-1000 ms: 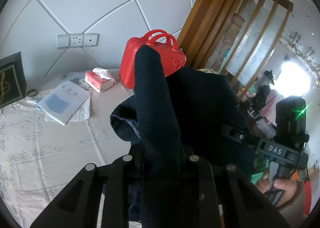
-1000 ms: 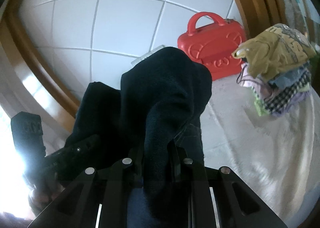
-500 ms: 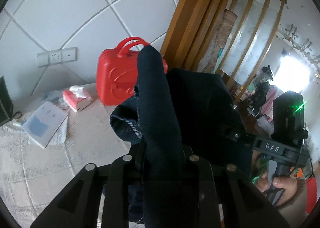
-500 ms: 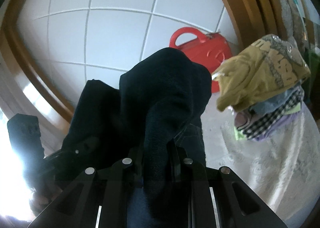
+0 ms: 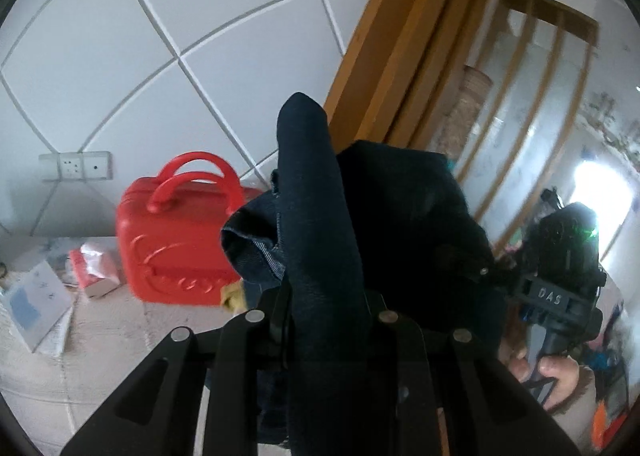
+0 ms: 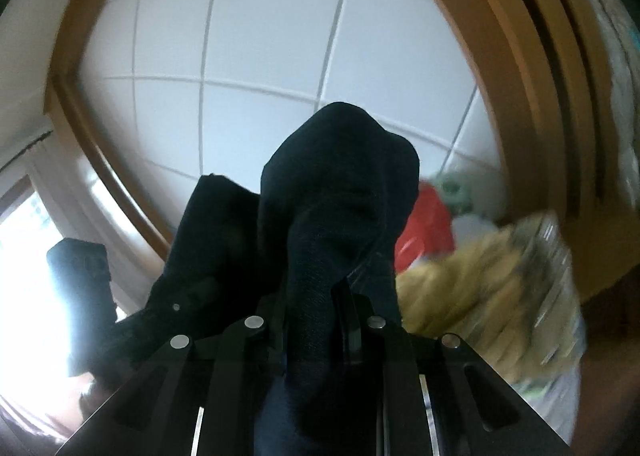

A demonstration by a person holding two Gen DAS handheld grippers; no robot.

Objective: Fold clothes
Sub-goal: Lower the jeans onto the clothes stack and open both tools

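A dark navy garment (image 5: 320, 240) hangs between both grippers, lifted off the table. My left gripper (image 5: 326, 308) is shut on one bunched edge of it, the cloth standing up out of the jaws. My right gripper (image 6: 320, 308) is shut on another bunched edge of the same garment (image 6: 340, 192). In the left wrist view the right gripper's body (image 5: 560, 280) shows at the right, held by a hand (image 5: 556, 376). In the right wrist view the left gripper's body (image 6: 80, 268) shows at the left, dark against a bright window.
A red case (image 5: 176, 244) with handles stands on the lace-covered table (image 5: 100, 368) by the tiled wall. A tissue pack (image 5: 94, 268) and a booklet (image 5: 32, 304) lie left of it. A blurred pile of clothes (image 6: 492, 284) with a yellow garment on top lies at the right. A wooden door frame (image 5: 404, 36) rises behind.
Both grippers have risen and tilted upward with the garment. The red case and clothes pile have slid lower in view, and more wall shows.
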